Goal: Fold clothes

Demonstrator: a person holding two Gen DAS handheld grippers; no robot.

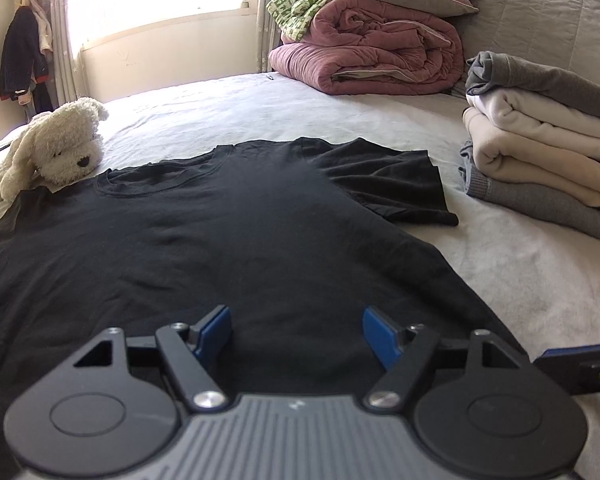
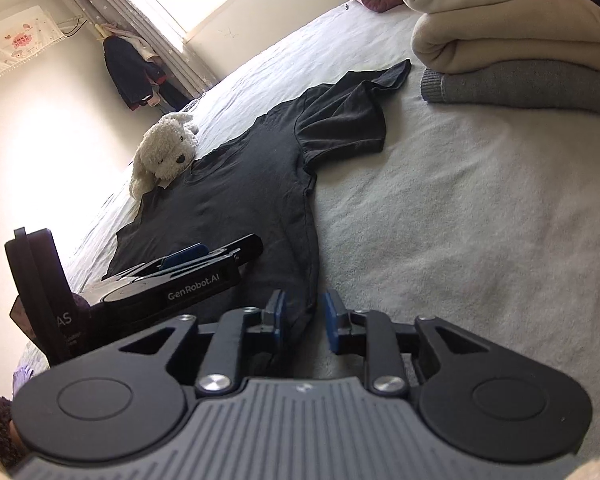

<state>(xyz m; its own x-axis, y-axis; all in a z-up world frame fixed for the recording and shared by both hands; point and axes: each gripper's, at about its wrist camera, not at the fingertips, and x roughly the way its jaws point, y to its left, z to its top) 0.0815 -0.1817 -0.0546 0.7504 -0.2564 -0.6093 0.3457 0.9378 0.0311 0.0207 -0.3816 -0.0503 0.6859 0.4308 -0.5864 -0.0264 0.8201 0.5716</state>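
Note:
A black T-shirt (image 1: 220, 232) lies flat, front up, on the pale bed (image 1: 520, 280), its collar at the far end and one short sleeve spread to the right. My left gripper (image 1: 296, 328) hovers open over the shirt's near hem, with dark fabric showing between the blue pads. In the right wrist view the T-shirt (image 2: 240, 184) runs away toward the upper left. My right gripper (image 2: 305, 318) is narrowly open astride the shirt's near right edge, and bed sheet shows beside the right pad. The left gripper (image 2: 188, 256) sits just to its left.
A white plush dog (image 1: 60, 148) lies on the shirt's far left shoulder. A stack of folded grey and cream clothes (image 1: 540, 148) stands at the right. Rolled quilts and pillows (image 1: 364, 48) are piled at the headboard. Dark clothes (image 1: 20, 60) hang by the window.

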